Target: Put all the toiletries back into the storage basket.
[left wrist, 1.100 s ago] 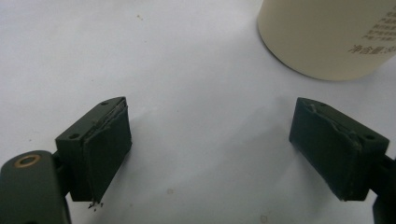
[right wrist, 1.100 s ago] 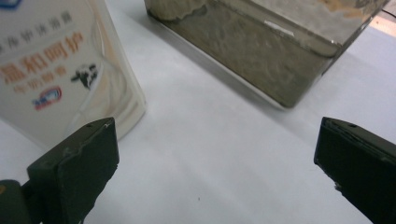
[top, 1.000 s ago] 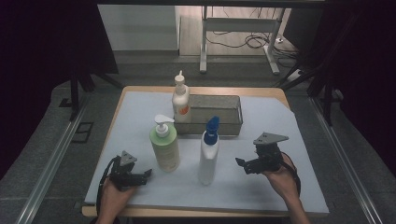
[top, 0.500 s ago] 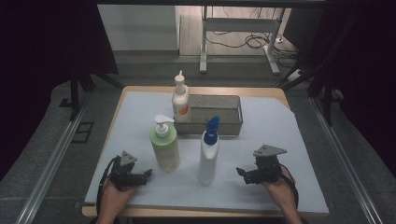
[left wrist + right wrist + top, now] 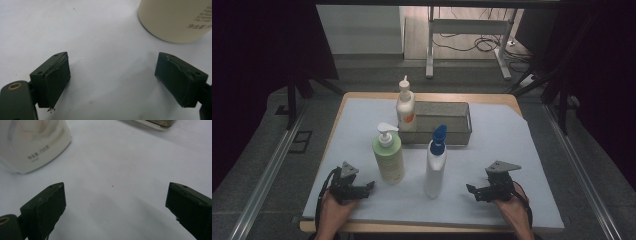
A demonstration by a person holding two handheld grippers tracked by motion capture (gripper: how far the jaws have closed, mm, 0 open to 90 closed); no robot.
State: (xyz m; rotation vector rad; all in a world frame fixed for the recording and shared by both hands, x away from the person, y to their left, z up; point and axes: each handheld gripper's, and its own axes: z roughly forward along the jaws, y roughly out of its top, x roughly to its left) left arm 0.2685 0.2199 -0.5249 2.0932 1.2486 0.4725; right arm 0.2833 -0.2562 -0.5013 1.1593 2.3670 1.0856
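Observation:
Three bottles stand on the white mat (image 5: 522, 150): a green pump bottle (image 5: 388, 159), a white bottle with a blue cap (image 5: 435, 165), and a white bottle with an orange label (image 5: 405, 111) beside a grey mesh basket (image 5: 447, 131). My left gripper (image 5: 367, 186) rests near the front left with its jaws open toward the green bottle. In the left gripper view the gripper (image 5: 112, 67) holds nothing, and the bottle's base (image 5: 175, 20) is ahead at upper right. My right gripper (image 5: 473, 190) lies front right, open. Its own view shows the gripper (image 5: 116, 195) empty, with the white bottle's base (image 5: 32, 145) ahead at left.
The mat covers a wooden table (image 5: 377, 96) whose front edge runs just below both hands. Metal rails (image 5: 272, 165) flank the table on the floor. A corner of the basket (image 5: 160, 122) shows far ahead in the right gripper view. Bare mat lies between the grippers.
My right gripper has moved back toward the table's front edge and lower onto the mat. The left gripper and the bottles have stayed put.

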